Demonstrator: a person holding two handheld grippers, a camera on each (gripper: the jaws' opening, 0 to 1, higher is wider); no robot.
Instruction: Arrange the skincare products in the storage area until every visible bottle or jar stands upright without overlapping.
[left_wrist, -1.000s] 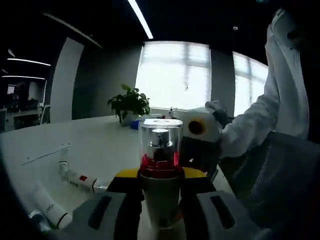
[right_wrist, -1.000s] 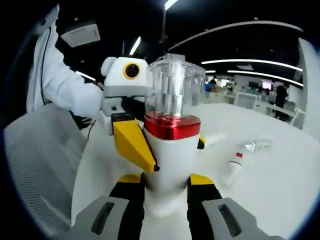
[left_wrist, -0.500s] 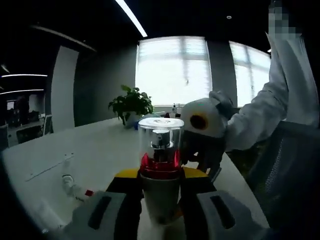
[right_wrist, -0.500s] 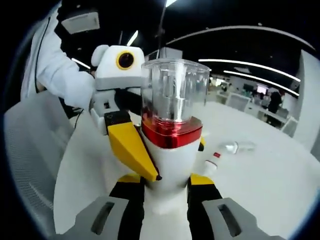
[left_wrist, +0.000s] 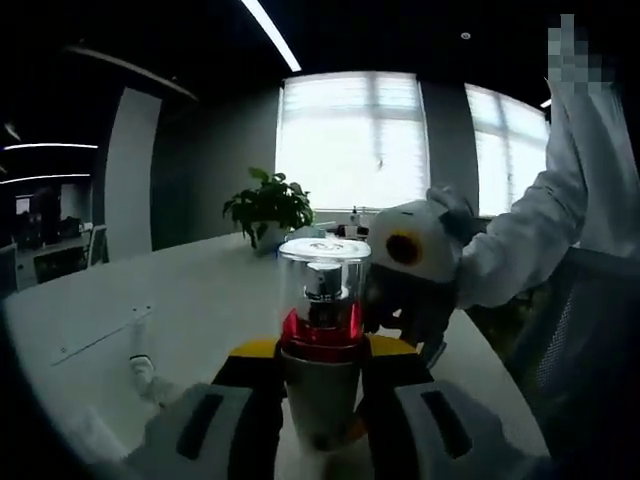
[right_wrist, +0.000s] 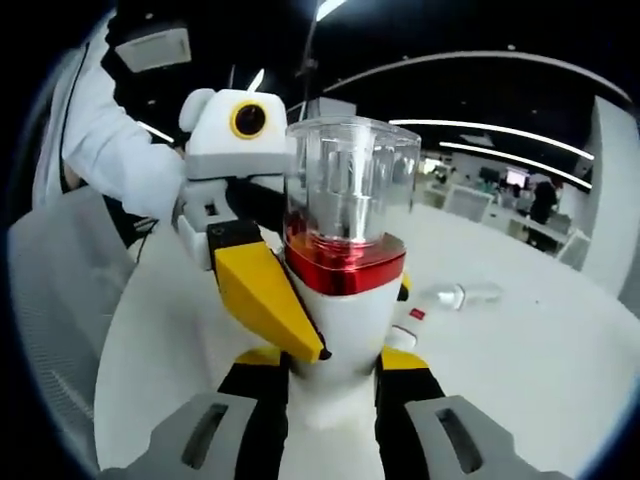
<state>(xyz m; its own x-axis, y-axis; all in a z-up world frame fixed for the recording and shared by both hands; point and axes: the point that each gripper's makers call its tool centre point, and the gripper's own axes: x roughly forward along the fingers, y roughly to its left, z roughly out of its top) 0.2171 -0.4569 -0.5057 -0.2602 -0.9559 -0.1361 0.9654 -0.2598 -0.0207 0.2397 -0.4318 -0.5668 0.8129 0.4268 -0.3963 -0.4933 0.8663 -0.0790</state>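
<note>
Right now both hand-held grippers clamp 1 pump bottle (left_wrist: 321, 340): left hand-held gripper (left_wrist: 320, 400), right hand-held gripper (right_wrist: 328, 395), above the tabletop (left_wrist: 200, 290). Best lower it level, then release 1 side first.

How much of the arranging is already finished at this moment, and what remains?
Nothing looks finished yet. In hand: both the left gripper and the right gripper are shut on the pump bottle, held upright. Left: it must be set down, and a white tube and a clear bottle lie on the table.
</note>
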